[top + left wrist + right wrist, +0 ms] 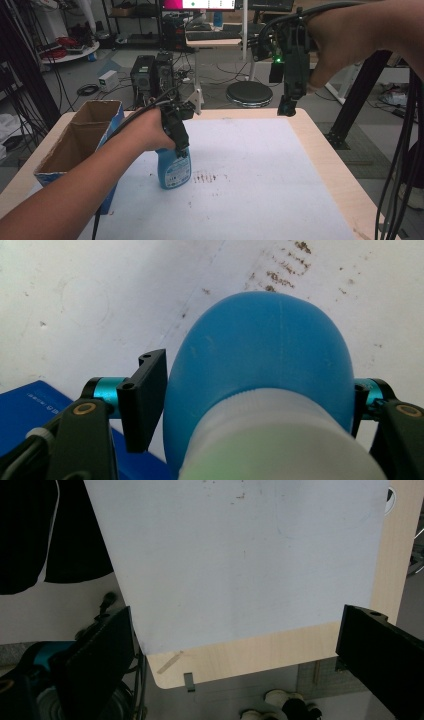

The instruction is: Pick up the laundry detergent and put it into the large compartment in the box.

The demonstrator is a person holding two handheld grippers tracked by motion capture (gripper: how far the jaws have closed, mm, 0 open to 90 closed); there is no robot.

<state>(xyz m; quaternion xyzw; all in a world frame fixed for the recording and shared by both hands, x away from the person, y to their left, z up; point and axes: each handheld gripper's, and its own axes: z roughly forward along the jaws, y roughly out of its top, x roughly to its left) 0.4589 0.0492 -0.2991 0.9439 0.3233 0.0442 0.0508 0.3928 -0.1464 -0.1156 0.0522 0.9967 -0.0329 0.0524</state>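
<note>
A blue spray bottle [174,171] stands upright on the white mat [260,190], left of centre. My left gripper [181,148] comes down on its upper part from the left. In the left gripper view the bottle's blue shoulder [260,350] and white collar [280,440] sit between the jaws, and the left pad [147,395] rests against its side; the other pad is mostly hidden behind it. My right gripper [288,106] hangs high above the table's far right part, pointing down. Its jaws stand wide apart in the right gripper view [235,665], nothing between them.
An open cardboard box [75,145] with a blue side [30,400] stands at the table's left edge, close to the bottle. Brown stains [205,177] mark the mat just right of the bottle. Beyond the far edge are a round stool [249,93] and computer cases.
</note>
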